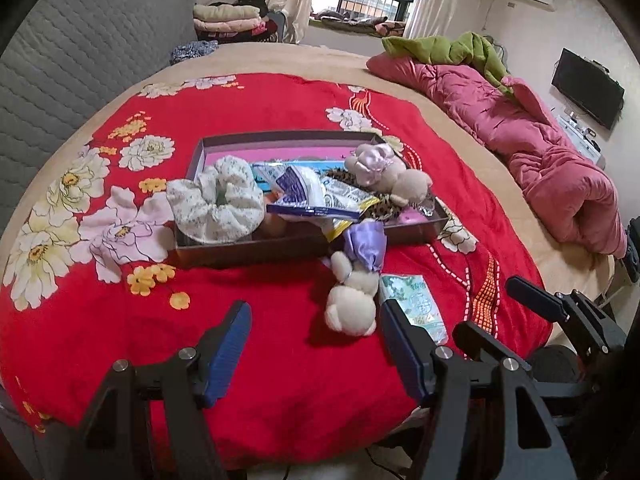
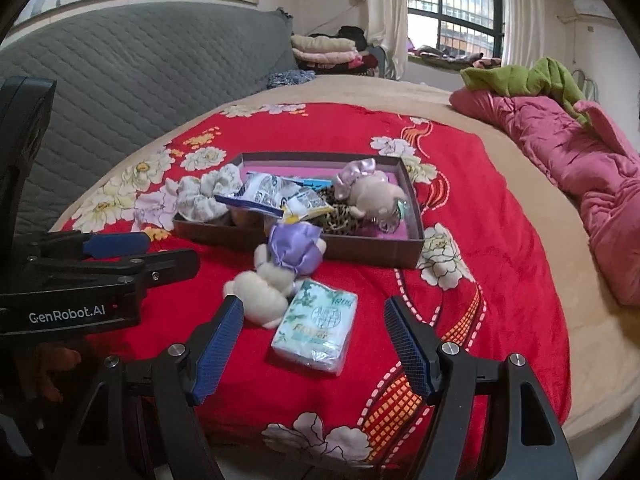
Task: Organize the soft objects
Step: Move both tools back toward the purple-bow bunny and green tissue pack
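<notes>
A shallow brown box (image 1: 248, 250) (image 2: 376, 250) with a pink floor sits mid-bed on the red floral blanket. Inside lie a floral fabric scrunchie (image 1: 220, 204), tissue packets (image 1: 300, 192), a leopard-print cloth (image 2: 340, 220) and a plush with a pink bow (image 1: 384, 172). In front of the box, a cream plush bear in a purple dress (image 1: 352, 304) (image 2: 276, 272) leans against its wall. A green tissue pack (image 2: 316, 324) (image 1: 412, 304) lies beside the bear. My left gripper (image 1: 314, 320) (image 2: 172, 250) is open just short of the bear. My right gripper (image 2: 314, 316) (image 1: 508, 312) is open, framing the tissue pack without touching it.
A rumpled pink quilt (image 1: 540, 160) with a green blanket (image 2: 532, 76) on it runs along the bed's right side. A grey quilted headboard (image 2: 140, 72) stands at the left. Folded clothes (image 1: 228, 20) are stacked by the window. A TV (image 1: 588, 88) hangs on the right wall.
</notes>
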